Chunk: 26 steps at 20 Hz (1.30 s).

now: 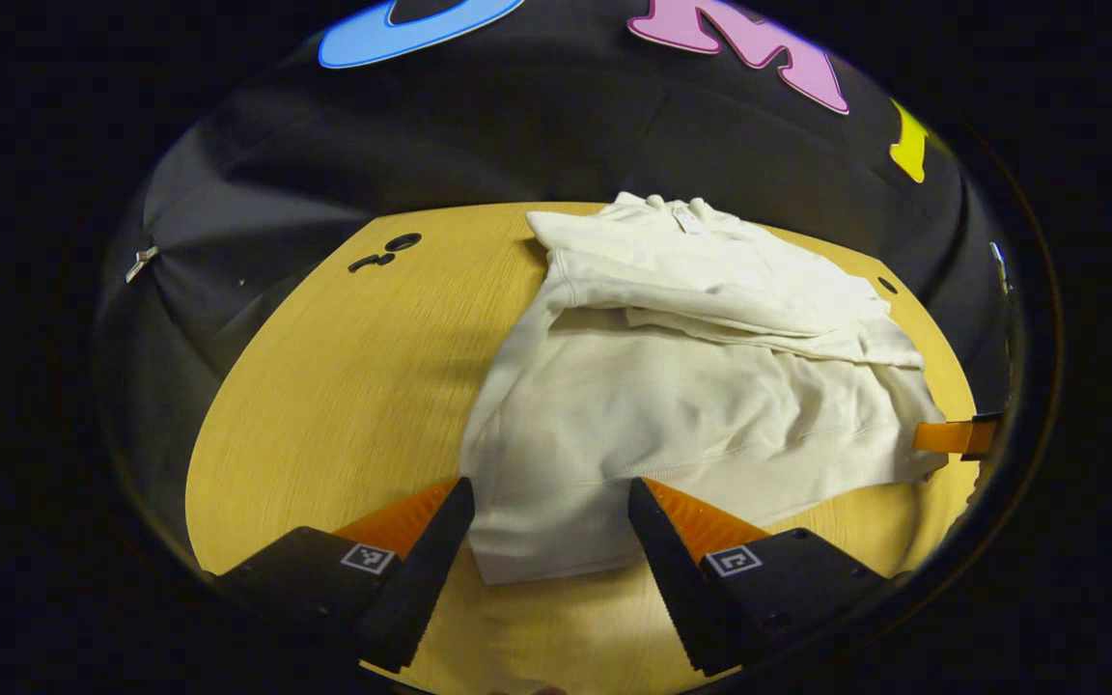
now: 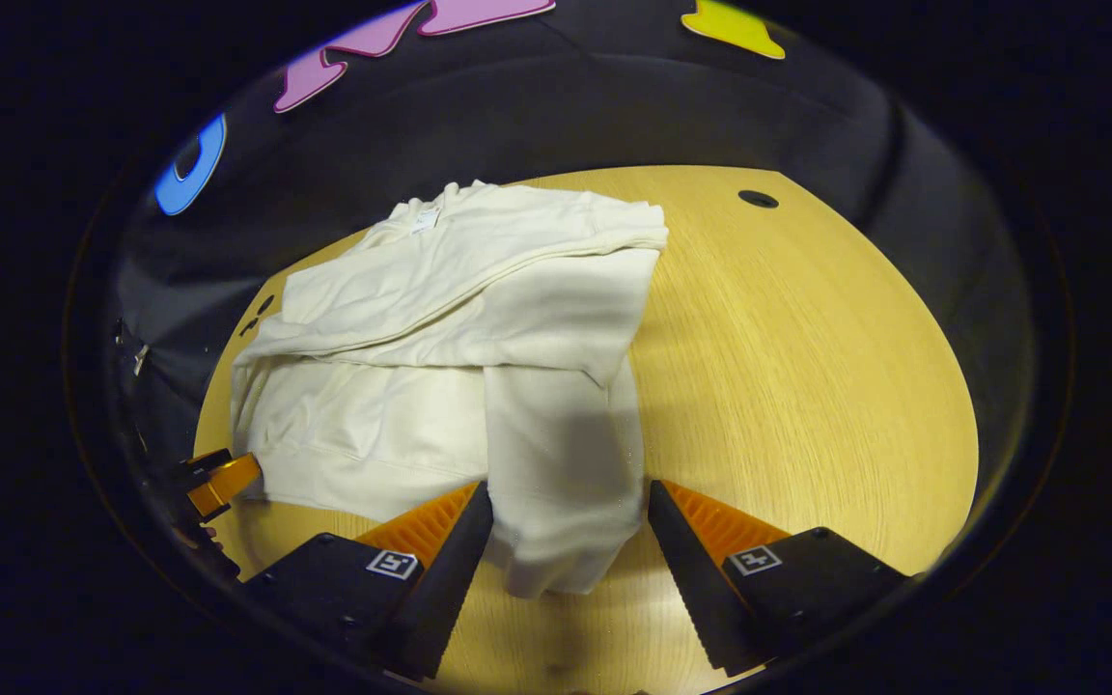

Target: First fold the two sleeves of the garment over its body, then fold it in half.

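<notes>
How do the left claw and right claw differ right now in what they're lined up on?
The left claw straddles a bottom hem corner of the garment; the right claw straddles a narrow sleeve end reaching past the hem. Fabric at the left claw lies flat on the table; at the right claw it looks bunched. Both are open, with neither pinching fabric.

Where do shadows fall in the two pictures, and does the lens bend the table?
Left gripper view: soft shadow on the table left of the garment; its edge curves strongly. Right gripper view: a dark shadow crosses the hanging sleeve; same fisheye bending.
</notes>
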Available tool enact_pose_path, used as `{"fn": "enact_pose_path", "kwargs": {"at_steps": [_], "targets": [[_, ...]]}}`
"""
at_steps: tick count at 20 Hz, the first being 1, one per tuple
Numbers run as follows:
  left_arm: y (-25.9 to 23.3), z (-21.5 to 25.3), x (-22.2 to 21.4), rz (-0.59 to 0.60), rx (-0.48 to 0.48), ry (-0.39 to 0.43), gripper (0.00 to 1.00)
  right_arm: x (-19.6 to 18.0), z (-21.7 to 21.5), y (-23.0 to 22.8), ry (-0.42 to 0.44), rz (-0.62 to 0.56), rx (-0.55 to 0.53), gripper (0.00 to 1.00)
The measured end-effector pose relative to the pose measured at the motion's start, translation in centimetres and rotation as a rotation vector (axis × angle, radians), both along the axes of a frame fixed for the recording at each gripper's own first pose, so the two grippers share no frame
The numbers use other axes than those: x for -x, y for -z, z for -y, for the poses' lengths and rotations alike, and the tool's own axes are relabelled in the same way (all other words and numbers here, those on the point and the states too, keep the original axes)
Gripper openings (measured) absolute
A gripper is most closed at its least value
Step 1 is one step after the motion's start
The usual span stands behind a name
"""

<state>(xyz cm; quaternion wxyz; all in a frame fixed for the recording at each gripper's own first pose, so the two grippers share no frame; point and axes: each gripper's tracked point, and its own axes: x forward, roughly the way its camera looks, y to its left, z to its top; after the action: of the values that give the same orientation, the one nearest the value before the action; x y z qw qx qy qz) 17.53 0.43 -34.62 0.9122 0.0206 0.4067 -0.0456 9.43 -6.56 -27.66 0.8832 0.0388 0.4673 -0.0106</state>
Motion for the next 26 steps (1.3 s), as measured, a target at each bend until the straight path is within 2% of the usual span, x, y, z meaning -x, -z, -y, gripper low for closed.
{"fn": "enact_pose_path", "kwargs": {"at_steps": [2, 5, 6, 8, 9, 10, 11, 12, 13, 14, 15, 18, 21, 26], "targets": [[0.2, 0.2, -0.1, 0.015, -0.017, 0.029, 1.0, -0.1, -0.1, 0.4, -0.021, 0.009, 0.029, 0.98], [0.2, 0.2, 0.1, 0.018, 0.003, 0.013, 0.99, 0.0, -0.3, 0.8, -0.065, 0.009, 0.09, 0.96], [0.4, 0.4, 0.1, 0.016, 0.007, 0.011, 0.99, -0.1, -0.7, 0.7, -0.068, 0.014, 0.087, 0.92], [0.5, 0.9, 0.4, 0.008, 0.008, 0.031, 0.91, -0.1, -1.6, 0.9, -0.065, 0.005, 0.055, 0.7], [0.4, 1.5, 0.5, 0.013, 0.012, 0.045, 0.8, -0.1, -2.2, 1.0, -0.068, -0.002, 0.038, 0.47], [0.3, 1.9, 0.6, 0.012, 0.011, 0.062, 0.65, 0.0, -2.6, 1.0, -0.07, -0.007, 0.026, 0.39], [0.3, 2.3, 0.7, 0.015, 0.009, 0.073, 0.52, -0.2, -2.8, 1.0, -0.087, 0.004, 0.021, 0.22], [0.2, 2.5, 0.7, 0.016, 0.008, 0.078, 0.38, 0.1, -3.0, 1.1, -0.092, -0.012, 0.012, 0.22], [0.0, 2.6, 0.5, 0.026, 0.006, 0.072, 0.19, -0.1, -3.0, 1.0, -0.096, -0.012, 0.001, 0.12], [0.0, 2.8, 0.4, 0.033, 0.011, 0.059, 0.16, 0.1, -3.0, 1.2, -0.097, -0.023, -0.015, 0.1], [0.0, 2.8, 0.4, 0.031, 0.014, 0.053, 0.07, -0.2, -2.8, 1.1, -0.095, -0.03, -0.028, 0.07], [-0.4, 3.0, 0.6, 0.001, 0.052, 0.058, 0.06, -0.3, -2.9, 0.6, -0.104, -0.032, -0.045, 0.07], [-1.4, 2.7, 0.4, -0.009, 0.088, 0.054, 0.06, -1.7, -3.1, -1.5, -0.126, 0.024, -0.045, 0.07], [-6.2, 3.6, -0.8, 0.078, 0.099, 0.094, 0.06, -4.6, -4.1, -5.3, -0.168, 0.104, -0.042, 0.07]]}}
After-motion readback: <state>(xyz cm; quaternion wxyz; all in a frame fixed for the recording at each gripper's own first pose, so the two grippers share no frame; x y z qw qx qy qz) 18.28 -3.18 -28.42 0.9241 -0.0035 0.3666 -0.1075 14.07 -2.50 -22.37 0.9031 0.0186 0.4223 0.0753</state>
